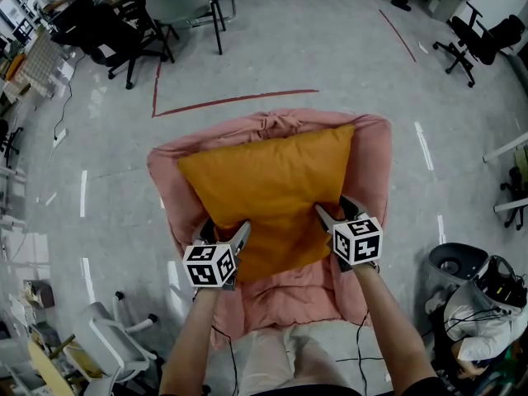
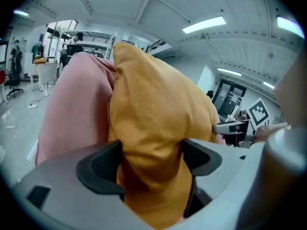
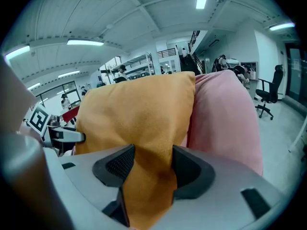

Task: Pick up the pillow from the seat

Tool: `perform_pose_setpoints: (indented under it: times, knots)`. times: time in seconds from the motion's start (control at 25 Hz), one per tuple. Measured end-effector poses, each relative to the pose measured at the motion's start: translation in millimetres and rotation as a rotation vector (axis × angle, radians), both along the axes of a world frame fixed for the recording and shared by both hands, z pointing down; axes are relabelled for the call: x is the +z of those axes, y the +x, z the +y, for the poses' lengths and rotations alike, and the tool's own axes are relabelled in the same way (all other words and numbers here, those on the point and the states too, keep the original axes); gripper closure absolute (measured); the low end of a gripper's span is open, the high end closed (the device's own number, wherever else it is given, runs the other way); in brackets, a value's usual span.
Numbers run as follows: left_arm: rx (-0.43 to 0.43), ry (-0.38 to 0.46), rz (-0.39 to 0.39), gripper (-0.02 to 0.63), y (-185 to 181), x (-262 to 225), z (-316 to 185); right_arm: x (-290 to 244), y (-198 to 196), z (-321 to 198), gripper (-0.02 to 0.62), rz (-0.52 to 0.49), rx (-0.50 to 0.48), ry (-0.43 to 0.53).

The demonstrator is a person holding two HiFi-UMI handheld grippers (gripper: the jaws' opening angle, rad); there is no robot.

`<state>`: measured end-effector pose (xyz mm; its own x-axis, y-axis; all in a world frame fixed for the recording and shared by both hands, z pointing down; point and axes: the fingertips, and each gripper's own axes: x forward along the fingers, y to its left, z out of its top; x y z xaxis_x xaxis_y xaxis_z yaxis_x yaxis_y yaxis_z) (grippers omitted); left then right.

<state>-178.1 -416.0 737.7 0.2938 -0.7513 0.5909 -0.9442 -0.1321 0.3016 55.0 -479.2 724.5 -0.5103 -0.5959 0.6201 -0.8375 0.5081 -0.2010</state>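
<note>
So the orange pillow point(image 1: 268, 192) was sitting on the seat point(image 1: 375, 163), which had a pink cover thrown over it. The pillow leaned up against the backrest, with its lower edge toward the person. Both grippers were on that near edge, one at each bottom corner.

In the head view, the left gripper point(image 1: 224, 229) was at the pillow's lower left corner and the right gripper point(image 1: 338, 213) at the lower right, both angled downward. Their marker cubes point(image 1: 209, 264) faced the camera and bare forearms point(image 1: 194, 337) ran back from them.

The left gripper view showed its dark pads point(image 2: 103, 169) clamped on a thick fold of orange fabric, which bulged up between them and filled the whole gap. The pink cover point(image 2: 76, 109) rose just behind the pillow on the left.

Same deal in the right gripper view. Its pads point(image 3: 120, 164) pinched a bunch of the pillow's edge, with the fabric creased and pressed against both sides. The jaws stood fairly wide because the wad was so thick.

Around the seat was grey floor with a red tape line point(image 1: 235, 100) just beyond it, and office chairs point(image 1: 186, 7) farther back.
</note>
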Motion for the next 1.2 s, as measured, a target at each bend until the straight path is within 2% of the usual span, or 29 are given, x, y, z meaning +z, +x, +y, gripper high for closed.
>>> perform_pose_setpoints:
  times: [0.24,0.36,0.6,0.84,1.2]
  knots:
    - [0.002,-0.021,-0.016,0.252,0.3,-2.4,3.0,-0.3,-8.3,4.1,0.419,-0.012,-0.006,-0.027]
    - [0.01,-0.031,0.006,0.3,5.6,-4.7,4.7,-0.6,-5.8,5.7,0.477,-0.017,-0.003,-0.035]
    - [-0.01,-0.035,0.041,0.378,7.5,-7.0,6.2,-0.9,-9.2,6.9,0.539,-0.02,0.006,-0.051]
    - [-0.011,-0.039,0.06,0.422,11.0,-12.2,11.0,-5.9,-10.3,11.9,0.568,-0.032,0.008,-0.051]
    - [-0.027,-0.026,0.054,0.43,12.4,-24.3,17.9,-19.2,-9.2,19.6,0.569,-0.046,0.001,-0.045]
